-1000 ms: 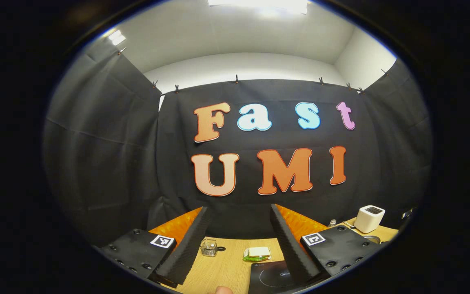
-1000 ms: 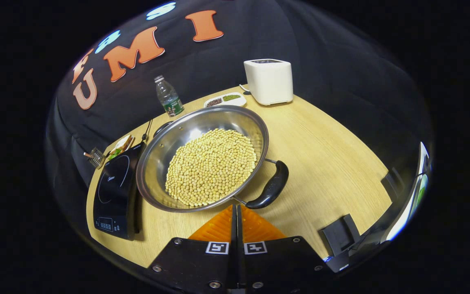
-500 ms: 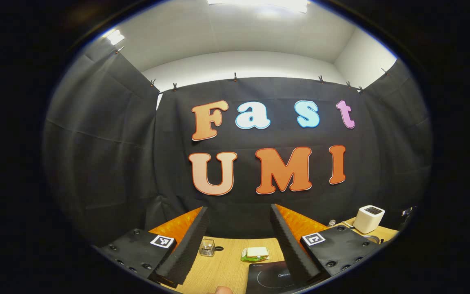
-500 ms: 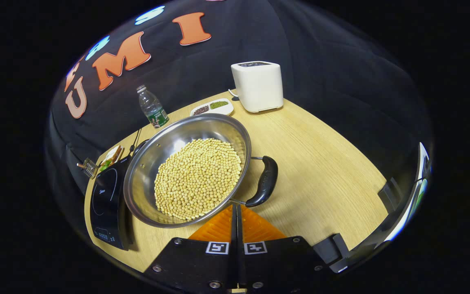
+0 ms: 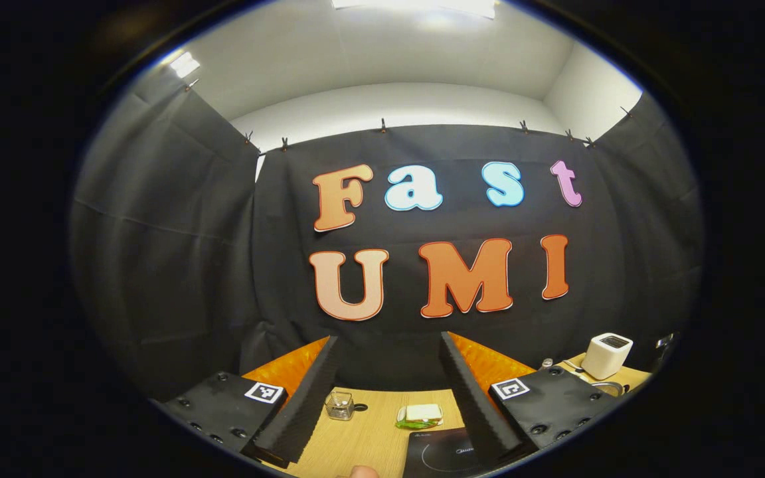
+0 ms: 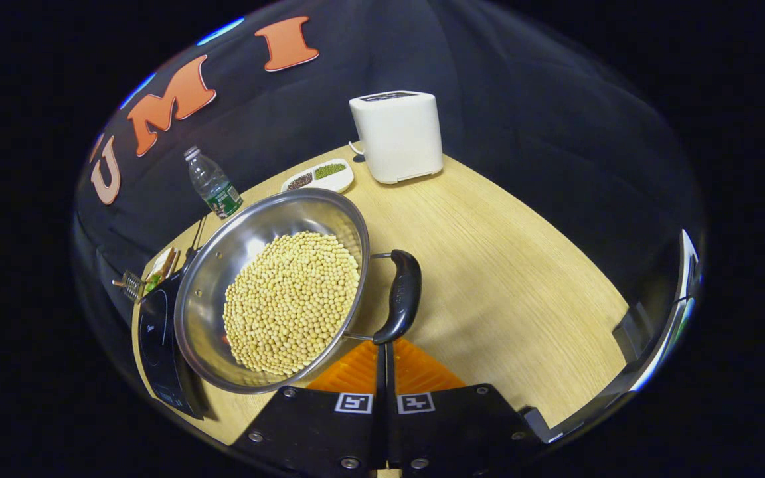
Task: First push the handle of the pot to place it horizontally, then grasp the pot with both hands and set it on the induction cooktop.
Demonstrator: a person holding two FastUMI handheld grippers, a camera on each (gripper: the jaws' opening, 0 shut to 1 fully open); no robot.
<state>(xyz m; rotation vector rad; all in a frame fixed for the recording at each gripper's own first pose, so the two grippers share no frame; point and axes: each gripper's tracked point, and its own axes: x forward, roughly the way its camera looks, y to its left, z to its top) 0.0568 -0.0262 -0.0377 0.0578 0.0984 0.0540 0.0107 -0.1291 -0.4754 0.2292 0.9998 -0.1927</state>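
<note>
Steel round pot (image 6: 269, 292) heaped with yellow beans sits on the wooden desk (image 6: 509, 279) beside the black induction cooktop (image 6: 153, 338), the clenched right tool (image 6: 382, 348) nudging its black loop handle (image 6: 401, 295), while the left tool (image 5: 389, 392) hangs released; next, I judge, pushing until horizontal.

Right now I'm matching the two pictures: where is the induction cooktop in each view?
Left gripper view: the induction cooktop lies at the bottom edge, between the left gripper's open fingers.
Right gripper view: the induction cooktop sits at lower left, partly under the pot of beans.
Shared landmark: the white toaster at the table's far side.
</note>
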